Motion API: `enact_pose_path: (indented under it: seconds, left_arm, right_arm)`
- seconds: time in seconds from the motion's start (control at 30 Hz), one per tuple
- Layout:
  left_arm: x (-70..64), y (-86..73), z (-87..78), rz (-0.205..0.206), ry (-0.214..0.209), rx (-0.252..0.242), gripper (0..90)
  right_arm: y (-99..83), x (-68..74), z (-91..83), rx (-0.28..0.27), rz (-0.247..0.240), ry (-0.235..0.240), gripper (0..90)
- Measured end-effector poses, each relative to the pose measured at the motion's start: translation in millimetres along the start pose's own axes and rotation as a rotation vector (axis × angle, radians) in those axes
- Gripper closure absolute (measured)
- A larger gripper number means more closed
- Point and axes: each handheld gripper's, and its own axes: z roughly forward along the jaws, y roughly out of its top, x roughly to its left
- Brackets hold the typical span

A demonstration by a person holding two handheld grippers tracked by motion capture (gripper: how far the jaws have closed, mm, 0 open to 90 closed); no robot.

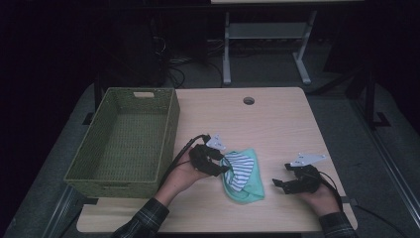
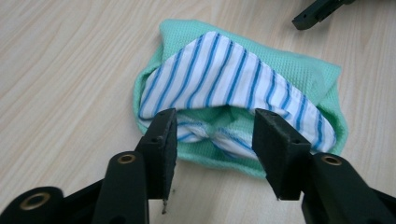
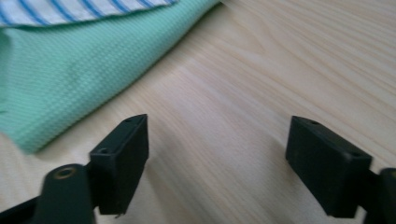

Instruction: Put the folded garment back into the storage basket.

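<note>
A folded green cloth [image 1: 251,184] with a blue-and-white striped cloth [image 1: 239,166] on top lies on the wooden table near its front. In the left gripper view the striped cloth [image 2: 224,79] lies over the green cloth [image 2: 299,70]. My left gripper [image 1: 224,167] is open at the bundle's left edge, and its jaws [image 2: 215,140] straddle the near fold without closing on it. My right gripper [image 1: 278,182] hovers open just right of the bundle, over bare wood [image 3: 217,135]. The green cloth's corner [image 3: 70,79] lies ahead of it to the left.
A green woven basket [image 1: 171,130] stands empty on the table's left side. A round cable hole [image 1: 248,100] is near the far edge. Beyond the table stand a metal frame [image 1: 265,34] and cables on the dark floor.
</note>
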Motion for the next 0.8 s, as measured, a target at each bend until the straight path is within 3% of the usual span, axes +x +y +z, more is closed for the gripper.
enact_pose_path:
  seconds: [0.27,0.5,0.8]
  left_arm:
    - [4.5,4.5,12.5,0.012,-0.041,0.033,46.5]
    - [3.5,2.9,27.5,0.034,-0.077,0.109,45.9]
    - [-1.8,3.6,41.8,0.095,-0.073,0.174,41.8]
  right_arm:
    - [-2.1,-0.3,2.9,-0.01,-0.011,-0.023,14.4]
    - [-3.0,-0.4,4.0,-0.022,-0.007,-0.021,13.9]
    - [-2.9,-0.4,4.0,-0.022,-0.007,-0.022,13.9]
